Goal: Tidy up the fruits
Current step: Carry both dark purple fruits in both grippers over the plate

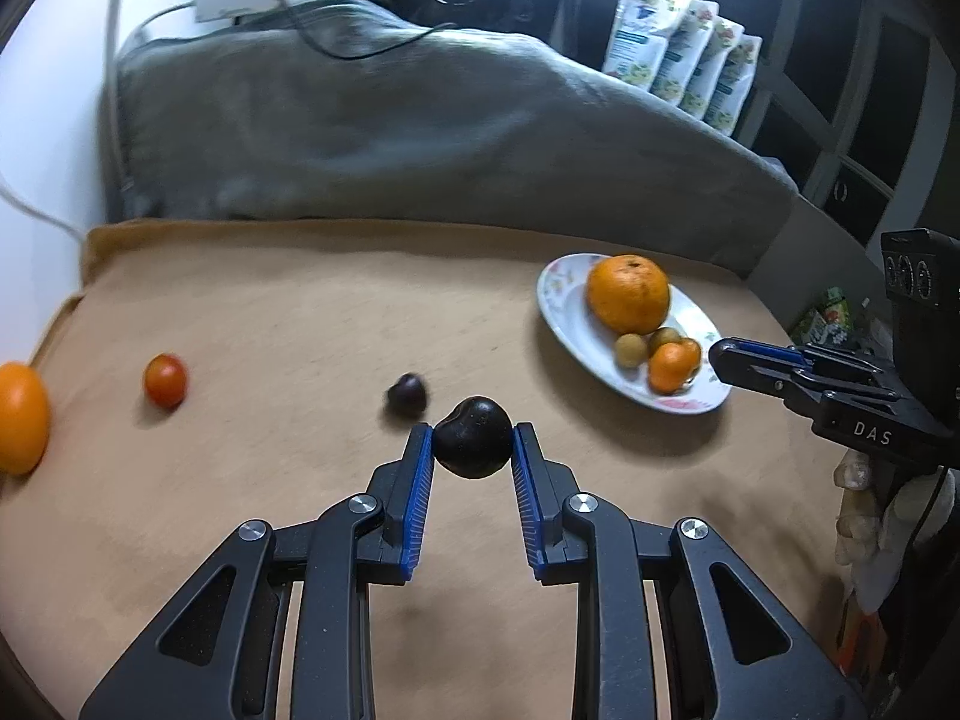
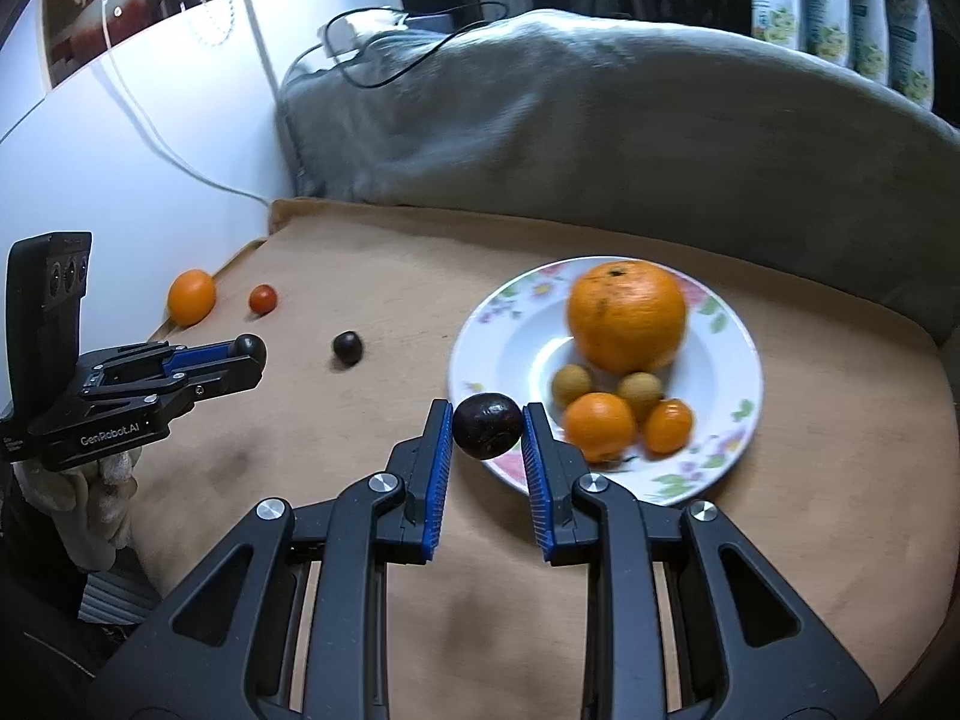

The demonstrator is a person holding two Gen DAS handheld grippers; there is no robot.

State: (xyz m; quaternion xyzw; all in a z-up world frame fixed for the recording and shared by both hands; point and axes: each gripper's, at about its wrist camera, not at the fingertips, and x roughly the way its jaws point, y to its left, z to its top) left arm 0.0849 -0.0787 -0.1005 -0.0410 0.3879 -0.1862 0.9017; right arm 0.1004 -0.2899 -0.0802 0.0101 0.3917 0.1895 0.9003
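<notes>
Five fruits on floral plate (image 2: 729,354); left tongs (image 1: 472,441) and right tongs (image 2: 487,427) each clenched on dark plum

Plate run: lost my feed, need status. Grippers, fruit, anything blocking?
Left gripper shut on dark fruit. Right gripper shut on second dark fruit, at plate rim. Path clear.

The scene is being lit dimly, with brighter cool light being thrown on the white wall (image 2: 90,150) at the left. Soft shadows are being cast beneath the fruit. Straight lines are being bent near the edges, and the plate (image 2: 738,354) is being smeared by motion blur.
</notes>
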